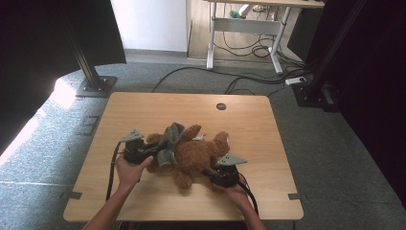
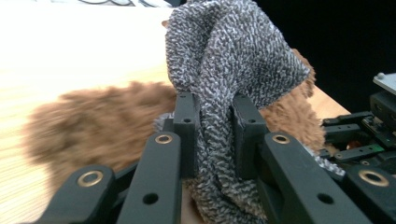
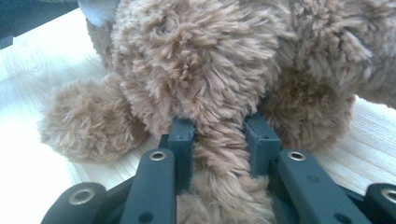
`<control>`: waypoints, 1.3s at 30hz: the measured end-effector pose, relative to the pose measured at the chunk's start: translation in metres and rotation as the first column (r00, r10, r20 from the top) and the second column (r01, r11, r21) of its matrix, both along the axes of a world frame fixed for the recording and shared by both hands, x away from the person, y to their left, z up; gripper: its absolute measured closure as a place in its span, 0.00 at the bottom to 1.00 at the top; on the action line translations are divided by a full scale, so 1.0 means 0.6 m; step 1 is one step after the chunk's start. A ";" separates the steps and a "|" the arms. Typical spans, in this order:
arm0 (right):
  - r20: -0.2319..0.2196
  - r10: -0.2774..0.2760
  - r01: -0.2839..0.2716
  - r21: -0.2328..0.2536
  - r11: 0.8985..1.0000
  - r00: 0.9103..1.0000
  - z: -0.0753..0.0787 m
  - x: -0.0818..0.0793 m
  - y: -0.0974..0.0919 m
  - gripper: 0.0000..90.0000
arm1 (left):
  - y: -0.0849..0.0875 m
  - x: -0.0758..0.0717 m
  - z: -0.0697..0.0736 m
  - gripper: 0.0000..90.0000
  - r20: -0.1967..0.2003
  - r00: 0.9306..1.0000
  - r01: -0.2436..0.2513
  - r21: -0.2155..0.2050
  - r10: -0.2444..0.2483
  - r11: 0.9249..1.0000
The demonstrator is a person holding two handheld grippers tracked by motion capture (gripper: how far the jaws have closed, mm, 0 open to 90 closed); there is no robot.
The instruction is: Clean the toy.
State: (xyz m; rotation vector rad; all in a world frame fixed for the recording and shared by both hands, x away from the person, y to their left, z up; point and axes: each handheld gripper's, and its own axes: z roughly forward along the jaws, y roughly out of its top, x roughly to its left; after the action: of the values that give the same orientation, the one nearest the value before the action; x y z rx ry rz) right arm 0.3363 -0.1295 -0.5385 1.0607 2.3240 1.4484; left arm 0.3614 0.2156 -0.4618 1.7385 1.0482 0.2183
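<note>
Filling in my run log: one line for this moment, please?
left gripper: shut on knit | right gripper: shut on bear | bear lying on table

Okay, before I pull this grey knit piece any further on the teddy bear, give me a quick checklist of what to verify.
1. Left gripper shut on the grey knit garment: ok.
2. Right gripper shut on the teddy bear: ok.
3. Bear resting on the table, away from its edges: ok.
4. Grippers apart, cables untangled: ok.
5. Garment free of snags on the bear: cannot tell.
</note>
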 end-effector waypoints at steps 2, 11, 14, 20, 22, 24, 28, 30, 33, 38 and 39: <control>0.000 -0.001 0.001 0.000 1.000 1.000 0.000 0.000 0.000 0.77 | 0.014 -0.001 -0.006 0.83 -0.008 1.000 -0.016 -0.010 0.016 1.000; 0.007 -0.003 0.003 0.000 1.000 1.000 -0.001 -0.001 0.000 0.76 | 0.061 0.001 -0.025 0.83 -0.050 0.995 -0.083 0.009 0.083 0.997; 0.008 -0.002 0.002 0.002 1.000 1.000 -0.001 0.000 -0.001 0.76 | 0.058 -0.001 -0.012 0.83 -0.036 0.996 -0.080 -0.007 0.080 0.997; 0.024 0.002 -0.002 -0.008 1.000 1.000 -0.002 -0.001 -0.001 0.77 | -0.001 -0.005 0.030 0.83 0.016 1.000 0.013 -0.049 -0.012 0.999; 0.027 0.001 -0.001 -0.011 1.000 1.000 -0.002 -0.001 -0.001 0.77 | -0.034 -0.003 0.040 0.83 0.024 0.998 0.057 -0.050 -0.056 0.997; 0.027 0.001 0.000 -0.011 1.000 1.000 -0.002 -0.001 -0.001 0.77 | -0.077 0.002 0.046 0.83 0.030 0.994 0.106 -0.030 -0.105 0.994; 0.030 -0.001 0.001 -0.009 1.000 1.000 -0.003 -0.002 0.000 0.77 | -0.147 0.014 0.043 0.83 0.022 0.985 0.168 0.018 -0.169 0.986; 0.034 0.000 0.001 -0.011 1.000 0.999 -0.003 -0.002 -0.001 0.77 | -0.180 0.021 0.037 0.83 0.008 0.981 0.193 0.033 -0.193 0.981; 0.033 0.000 0.000 -0.010 1.000 0.999 -0.003 -0.002 -0.001 0.77 | -0.225 0.024 0.031 0.83 0.008 0.975 0.220 0.065 -0.221 0.973; 0.029 -0.002 0.003 -0.005 1.000 1.000 -0.005 -0.002 -0.002 0.76 | -0.269 0.030 0.016 0.83 -0.004 0.973 0.226 0.166 -0.229 0.960; 0.029 -0.003 0.003 -0.005 1.000 1.000 -0.005 -0.002 -0.001 0.76 | -0.271 0.033 0.010 0.83 -0.005 0.976 0.216 0.202 -0.219 0.955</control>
State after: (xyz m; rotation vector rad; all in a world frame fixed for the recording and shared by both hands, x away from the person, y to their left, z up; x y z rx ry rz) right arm 0.3348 -0.1304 -0.5412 1.0337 2.3043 1.4460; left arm 0.3809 0.0531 -0.4556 2.0155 0.8356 0.2053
